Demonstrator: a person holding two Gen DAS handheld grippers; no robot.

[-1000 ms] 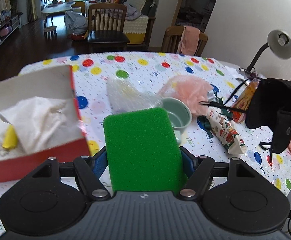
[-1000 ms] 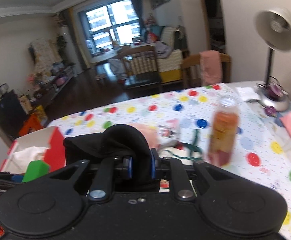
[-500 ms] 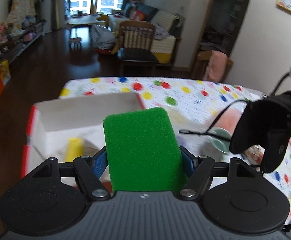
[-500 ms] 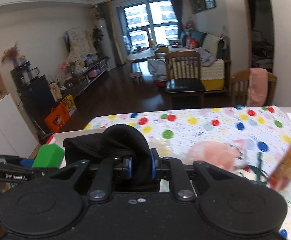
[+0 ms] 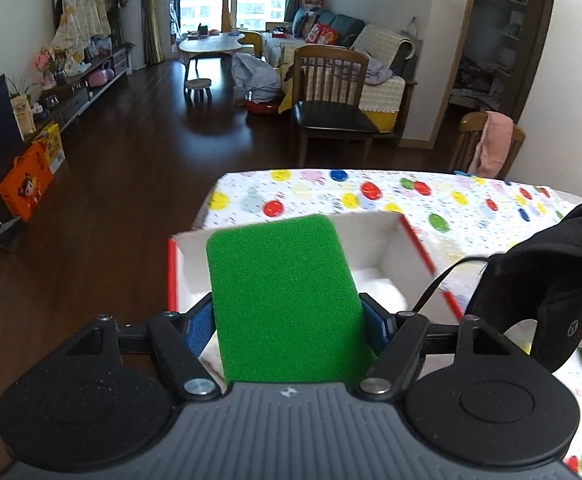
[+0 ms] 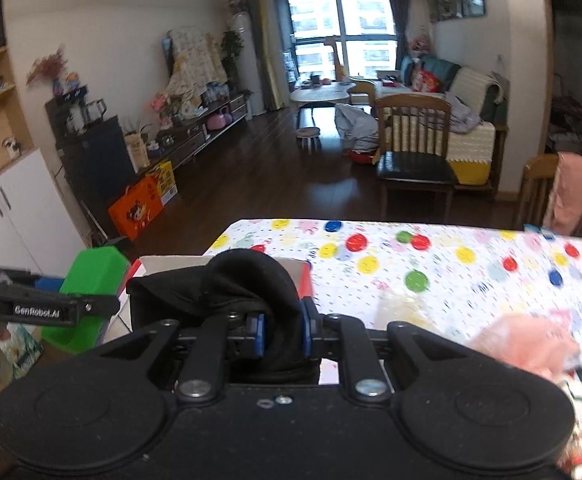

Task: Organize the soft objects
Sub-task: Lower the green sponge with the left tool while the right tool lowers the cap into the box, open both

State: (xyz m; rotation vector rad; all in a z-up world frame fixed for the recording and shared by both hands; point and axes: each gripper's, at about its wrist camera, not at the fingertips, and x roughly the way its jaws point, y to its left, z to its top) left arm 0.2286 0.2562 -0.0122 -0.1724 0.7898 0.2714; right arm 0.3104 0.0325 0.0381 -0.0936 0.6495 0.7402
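green foam and black fabric are both hanging over the open box, waiting to go in.

green rectangular foam sponge [image 5: 287,304] is sitting clamped between the blue pads of the left gripper [image 5: 289,322], its long axis running forward along the fingers, and the red-edged white cardboard box [image 5: 391,240] is lying directly beneath and just ahead of it, so a plain release looks enough. white crumpled tissue [image 5: 379,288] is already lying inside the box. further right, the right gripper [image 6: 283,334] is pinching narrowly on a black soft fabric pouch [image 6: 247,292] with a thin black cord [image 5: 447,280] trailing toward the box's right wall; it is hanging at that red edge, so i judge it needs to drift left before letting go. the left hand is the nearer one to the opening.
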